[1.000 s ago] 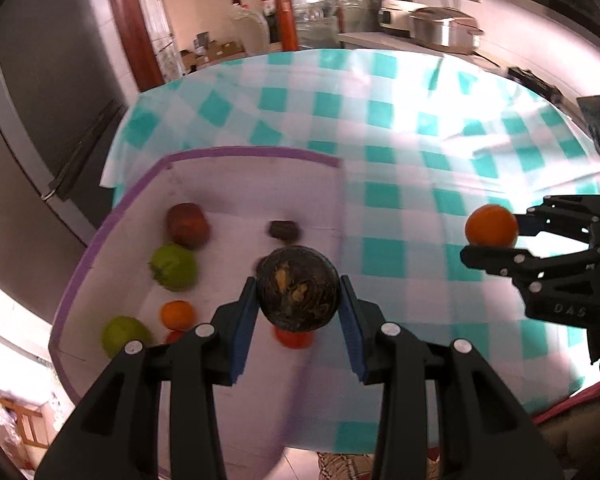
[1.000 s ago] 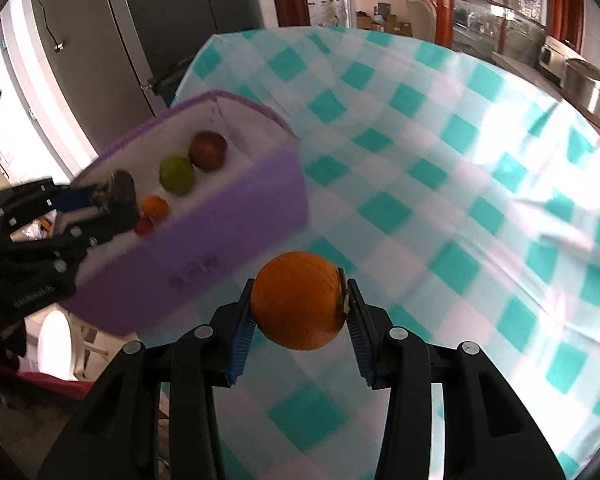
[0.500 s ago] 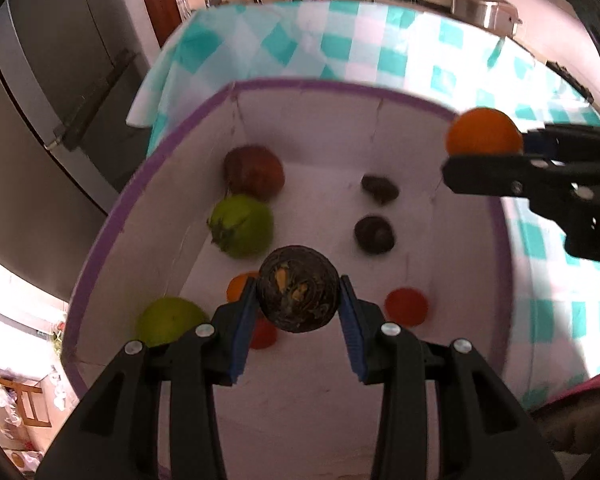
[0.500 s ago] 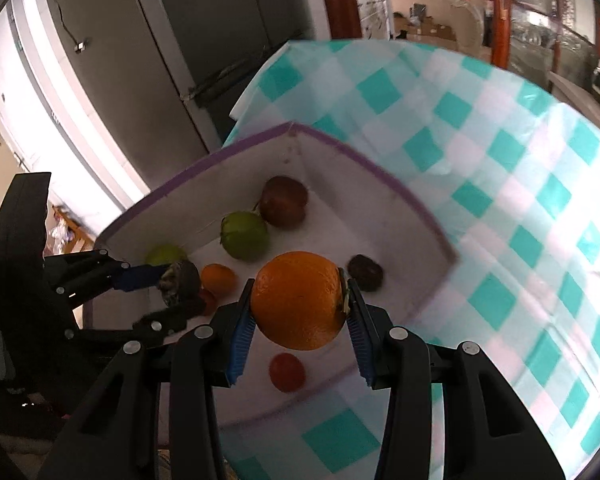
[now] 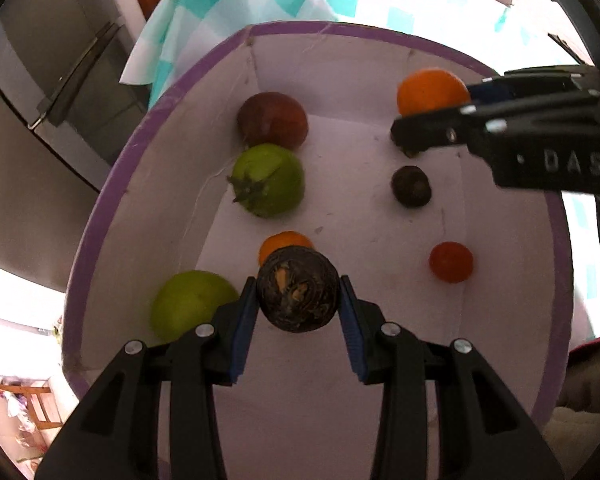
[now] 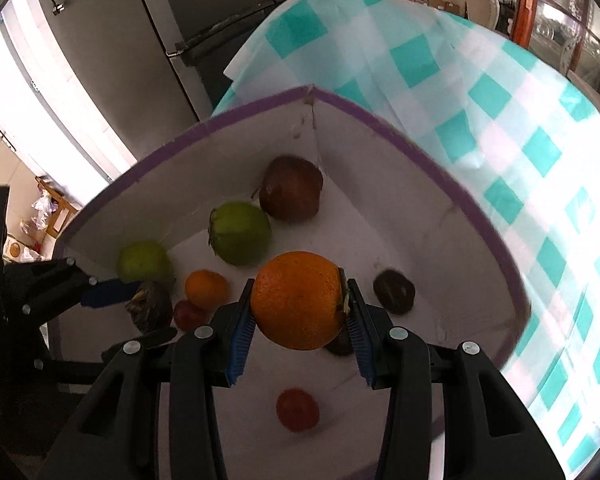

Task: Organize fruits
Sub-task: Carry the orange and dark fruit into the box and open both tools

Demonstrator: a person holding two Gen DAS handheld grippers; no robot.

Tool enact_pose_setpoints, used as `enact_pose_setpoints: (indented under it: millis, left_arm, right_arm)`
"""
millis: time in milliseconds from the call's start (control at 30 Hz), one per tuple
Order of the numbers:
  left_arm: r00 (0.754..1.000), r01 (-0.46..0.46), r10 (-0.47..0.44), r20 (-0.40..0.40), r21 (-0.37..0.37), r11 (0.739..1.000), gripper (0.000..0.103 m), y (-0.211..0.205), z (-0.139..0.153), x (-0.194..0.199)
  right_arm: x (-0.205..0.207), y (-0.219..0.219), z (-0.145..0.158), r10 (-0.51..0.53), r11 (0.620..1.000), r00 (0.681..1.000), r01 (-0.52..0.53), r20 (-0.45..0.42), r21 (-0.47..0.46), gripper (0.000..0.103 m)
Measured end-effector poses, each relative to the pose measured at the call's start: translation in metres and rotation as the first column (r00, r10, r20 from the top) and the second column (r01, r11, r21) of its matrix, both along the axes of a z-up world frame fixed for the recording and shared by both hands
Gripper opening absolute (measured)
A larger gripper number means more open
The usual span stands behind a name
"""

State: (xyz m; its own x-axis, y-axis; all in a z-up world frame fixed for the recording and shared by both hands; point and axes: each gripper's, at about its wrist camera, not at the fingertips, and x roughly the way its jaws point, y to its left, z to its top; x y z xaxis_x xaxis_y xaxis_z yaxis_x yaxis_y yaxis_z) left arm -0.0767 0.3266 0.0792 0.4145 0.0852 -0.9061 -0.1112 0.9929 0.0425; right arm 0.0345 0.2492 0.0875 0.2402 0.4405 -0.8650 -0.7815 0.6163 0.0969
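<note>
I am holding a dark, mottled fruit (image 5: 298, 295) in the left gripper (image 5: 299, 308), its blue-padded fingers (image 5: 244, 326) pressing on either side of it, and I am keeping it over the near end of the white-lined box (image 5: 100, 208) with the purple rim. In the right gripper (image 6: 300, 314) I am gripping an orange (image 6: 299, 306), the fingers (image 6: 358, 338) closing on its two sides, and it is hanging over the inside of the same box (image 6: 428, 216). The box is sitting on the bench under a teal and white checked cloth (image 6: 520, 128). Inside it, along the left wall, I am seeing a dark red fruit (image 5: 272, 121) in the far corner, a green fruit with a stem (image 5: 269, 179) just beside it, and another green fruit (image 5: 190, 304) nearer to me. A small orange fruit (image 5: 286, 245) is lying right behind the dark one I am holding. Toward the right side a small dark fruit (image 5: 411, 186) and a small red fruit (image 5: 451, 262) are lying apart from each other on the floor of the box. From the left camera the right gripper (image 5: 432, 114) is reaching in over the far right corner.
</note>
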Motion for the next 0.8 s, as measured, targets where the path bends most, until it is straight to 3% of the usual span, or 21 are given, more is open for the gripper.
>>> enact_pose_setpoints:
  millis: [233,333,467,633,733,800]
  left_arm:
    - [1.000,-0.027,0.027,0.010,-0.023,0.999,0.040,0.017,0.002,0.006]
    - [0.997,0.037,-0.038,-0.064,-0.014,0.999,0.040,0.009,-0.006,0.010]
    - [0.977,0.123,-0.123,-0.177,-0.011,0.992,0.040,-0.008,-0.021,0.008]
    - [0.969,0.120,-0.116,-0.219,0.001,0.993,0.041,-0.009,-0.026,0.009]
    - [0.966,0.113,-0.110,-0.233,0.002,0.994,0.052,-0.008,-0.028,0.007]
    - [0.966,0.110,-0.106,-0.235,0.000,0.994,0.068,-0.009,-0.029,0.005]
  right_arm:
    - [0.019,0.009,0.005,-0.059,0.998,0.998,0.059,0.001,-0.020,0.043]
    - [0.019,0.021,-0.009,-0.040,0.993,0.999,0.039,-0.011,-0.112,0.043]
    - [0.009,0.044,-0.042,0.022,0.962,0.997,-0.041,-0.071,-0.269,0.043]
    - [-0.001,0.064,-0.060,0.102,0.918,0.991,-0.128,-0.086,-0.375,0.043]
    - [-0.001,0.067,-0.064,0.096,0.909,0.990,-0.128,-0.101,-0.397,0.045]
    - [0.000,0.065,-0.063,0.088,0.911,0.991,-0.120,-0.100,-0.394,0.060]
